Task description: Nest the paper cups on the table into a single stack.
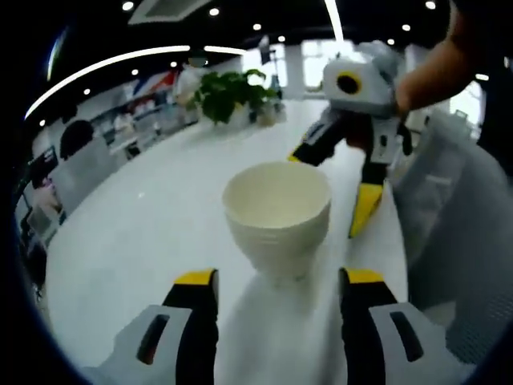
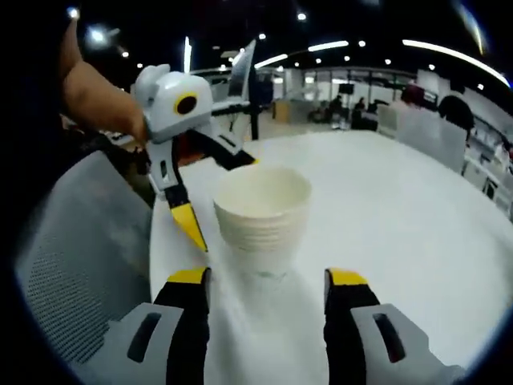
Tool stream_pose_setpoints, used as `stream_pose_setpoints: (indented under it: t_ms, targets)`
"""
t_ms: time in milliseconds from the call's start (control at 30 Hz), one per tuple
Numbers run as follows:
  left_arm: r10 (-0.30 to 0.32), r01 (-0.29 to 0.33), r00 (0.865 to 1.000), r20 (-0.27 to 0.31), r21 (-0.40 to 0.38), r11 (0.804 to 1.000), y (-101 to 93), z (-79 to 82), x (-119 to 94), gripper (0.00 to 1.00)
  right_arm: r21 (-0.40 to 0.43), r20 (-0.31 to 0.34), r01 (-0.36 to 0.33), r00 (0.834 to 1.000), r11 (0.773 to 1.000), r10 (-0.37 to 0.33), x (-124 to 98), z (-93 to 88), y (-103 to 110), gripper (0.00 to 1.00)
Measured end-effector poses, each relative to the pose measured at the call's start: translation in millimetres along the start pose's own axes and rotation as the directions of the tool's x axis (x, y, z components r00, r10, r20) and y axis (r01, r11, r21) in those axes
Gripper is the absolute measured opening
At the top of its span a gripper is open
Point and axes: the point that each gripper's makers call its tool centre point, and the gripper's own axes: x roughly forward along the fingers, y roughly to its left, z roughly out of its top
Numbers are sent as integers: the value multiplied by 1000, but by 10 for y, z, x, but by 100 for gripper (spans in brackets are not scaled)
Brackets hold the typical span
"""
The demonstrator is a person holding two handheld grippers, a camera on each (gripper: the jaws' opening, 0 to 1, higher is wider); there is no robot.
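Observation:
A nested stack of white paper cups (image 1: 276, 216) stands upright on the white table (image 1: 144, 233). Ridged rims along its side show several cups in it. In the left gripper view my left gripper (image 1: 280, 279) is open, its yellow-tipped jaws just short of the stack on either side. My right gripper (image 1: 333, 183) reaches in from the upper right, open, with one jaw beside the stack and one behind it. In the right gripper view the same stack (image 2: 260, 208) stands just ahead of my open right gripper (image 2: 268, 277). The left gripper (image 2: 218, 191) hangs open at the stack's left.
A potted green plant (image 1: 232, 96) stands at the far side of the table. A grey mesh chair (image 1: 457, 241) sits against the table edge, and shows again as a chair (image 2: 80, 257). A person's arm (image 2: 96, 100) holds the left gripper. More desks and chairs lie beyond.

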Motion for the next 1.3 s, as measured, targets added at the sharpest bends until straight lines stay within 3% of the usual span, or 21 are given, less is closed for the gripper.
stream_pose_setpoints:
  t_ms: [100,200,467,600,767,1067,1300]
  targets:
    - [-31,31,1000,-5,32,999,-27,11,40,54,1,4,-25,1000,1000,25,56,48,-10,48]
    - [-46,46,999,-7,64,997,-31,20,53,33,21,1,-85,996,996,85,102,75,59,32]
    - [-48,47,999,12,68,997,252,150,66,33,14,18,-76,997,997,76,125,238,-189,32]
    - [-65,64,998,5,77,995,531,243,151,32,7,17,-84,996,996,84,201,375,-497,31]
    - [-52,52,999,-9,80,995,1047,373,339,32,-6,21,-72,997,997,72,343,534,-991,31]
    - [-39,40,999,-11,60,997,1815,447,692,31,5,10,-55,998,998,55,635,668,-1773,31]
    - [-33,34,999,-26,43,998,2188,480,871,31,4,7,-37,999,999,37,787,745,-2156,30]
